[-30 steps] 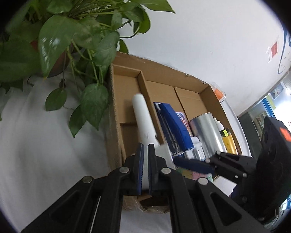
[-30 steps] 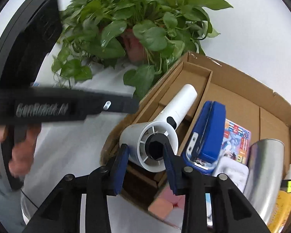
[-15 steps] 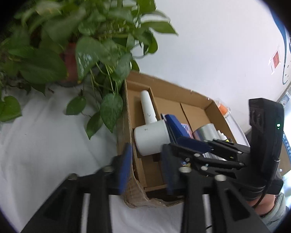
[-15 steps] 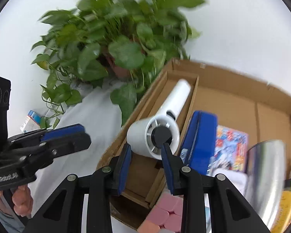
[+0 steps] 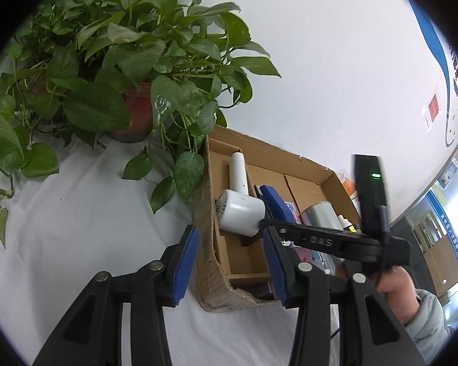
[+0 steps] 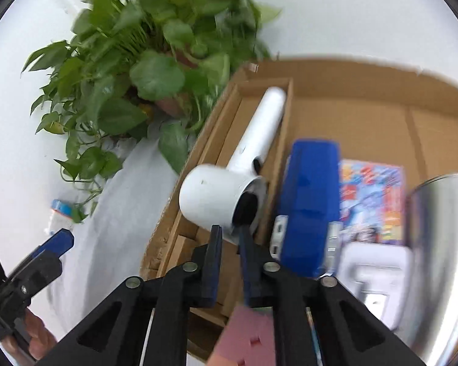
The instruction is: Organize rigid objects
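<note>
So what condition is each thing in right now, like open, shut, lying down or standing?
left gripper: open, holding nothing
right gripper: shut on the hair dryer's rim
hair dryer: lying in the box's left compartment
cardboard box: open-topped
blue stapler: closed, lying down
metal can: on its side

The left gripper (image 5: 230,260) hangs wide open over the near corner of the cardboard box (image 5: 209,262). Inside, a white hair dryer (image 5: 241,212) lies beside a blue stapler (image 5: 276,202); the right gripper (image 5: 267,223) reaches its barrel. A potted plant (image 5: 131,61) stands on the desk (image 5: 61,228).
</note>
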